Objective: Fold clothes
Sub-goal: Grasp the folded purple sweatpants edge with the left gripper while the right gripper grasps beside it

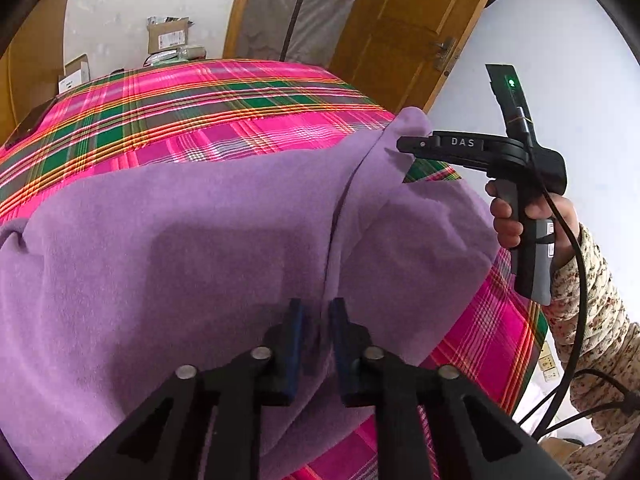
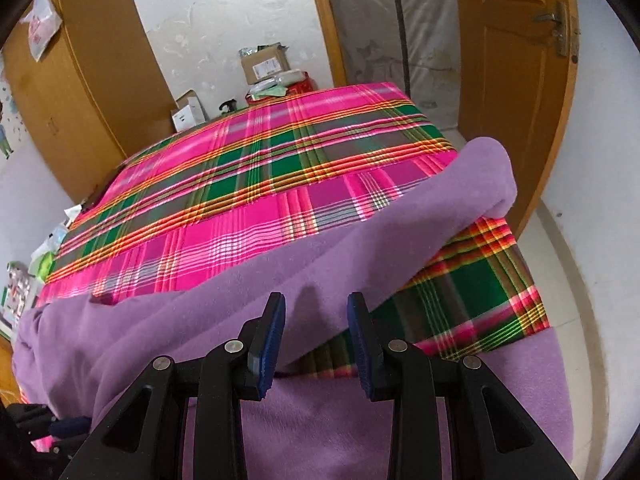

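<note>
A purple fleece garment (image 1: 200, 248) lies spread on a bed covered by a pink and green plaid sheet (image 1: 224, 108). My left gripper (image 1: 317, 312) is shut on a fold of the purple fleece, which is pinched between its blue pads (image 1: 294, 344). In the right wrist view my right gripper (image 2: 316, 306) stands open over the garment's (image 2: 248, 280) edge, its blue pads (image 2: 272, 340) apart with fleece below the gap. From the left wrist view, the right gripper (image 1: 404, 146) sits beside a raised corner of the fleece, held by a hand (image 1: 508, 220) in a floral sleeve.
The plaid sheet (image 2: 280, 168) stretches far beyond the garment. Cardboard boxes (image 2: 266, 64) sit past the bed's far end. A wooden door (image 2: 516, 80) stands open at the right, and a wooden wardrobe (image 2: 100, 80) at the left. A black cable (image 1: 576, 280) hangs from the right gripper.
</note>
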The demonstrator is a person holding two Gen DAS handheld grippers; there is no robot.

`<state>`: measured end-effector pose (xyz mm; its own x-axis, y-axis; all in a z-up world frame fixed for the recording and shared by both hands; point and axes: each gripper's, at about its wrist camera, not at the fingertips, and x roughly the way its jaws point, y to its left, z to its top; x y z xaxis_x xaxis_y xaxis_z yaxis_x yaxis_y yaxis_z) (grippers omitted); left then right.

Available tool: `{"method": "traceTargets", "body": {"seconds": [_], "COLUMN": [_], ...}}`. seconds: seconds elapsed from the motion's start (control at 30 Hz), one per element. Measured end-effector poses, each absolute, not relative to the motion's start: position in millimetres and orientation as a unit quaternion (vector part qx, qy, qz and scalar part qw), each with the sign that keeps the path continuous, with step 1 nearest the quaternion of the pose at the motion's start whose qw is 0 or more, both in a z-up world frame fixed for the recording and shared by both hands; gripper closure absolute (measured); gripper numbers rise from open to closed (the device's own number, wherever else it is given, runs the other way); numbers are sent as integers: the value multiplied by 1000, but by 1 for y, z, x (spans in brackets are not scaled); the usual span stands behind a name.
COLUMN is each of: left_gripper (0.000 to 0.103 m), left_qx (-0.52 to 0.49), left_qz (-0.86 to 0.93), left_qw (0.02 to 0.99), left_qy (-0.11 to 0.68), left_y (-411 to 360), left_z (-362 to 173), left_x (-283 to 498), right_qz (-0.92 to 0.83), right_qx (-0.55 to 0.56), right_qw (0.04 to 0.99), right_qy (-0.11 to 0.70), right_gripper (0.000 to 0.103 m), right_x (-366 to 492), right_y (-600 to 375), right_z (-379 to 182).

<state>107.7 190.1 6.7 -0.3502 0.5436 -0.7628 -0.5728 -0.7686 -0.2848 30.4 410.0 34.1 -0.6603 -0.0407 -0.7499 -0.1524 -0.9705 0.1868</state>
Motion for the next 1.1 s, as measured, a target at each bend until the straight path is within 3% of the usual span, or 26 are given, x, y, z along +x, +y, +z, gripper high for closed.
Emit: {"method": "traceTargets", "body": {"seconds": [0.53, 1.1], "left_gripper": [97, 97], "left_qx": [-360, -393], "left_qz": [844, 826], "left_qw": [385, 394], "left_qy": [98, 96], "left_y": [198, 202], "left_z": [23, 2], "left_x": [145, 137], "right_qz": [903, 879], "right_qx": [-405, -454], "right_qw": [45, 88], "right_qy": [137, 117], "right_gripper": [70, 69], "right_x": [42, -7], "right_y": [411, 400], "right_z": [34, 23]}}
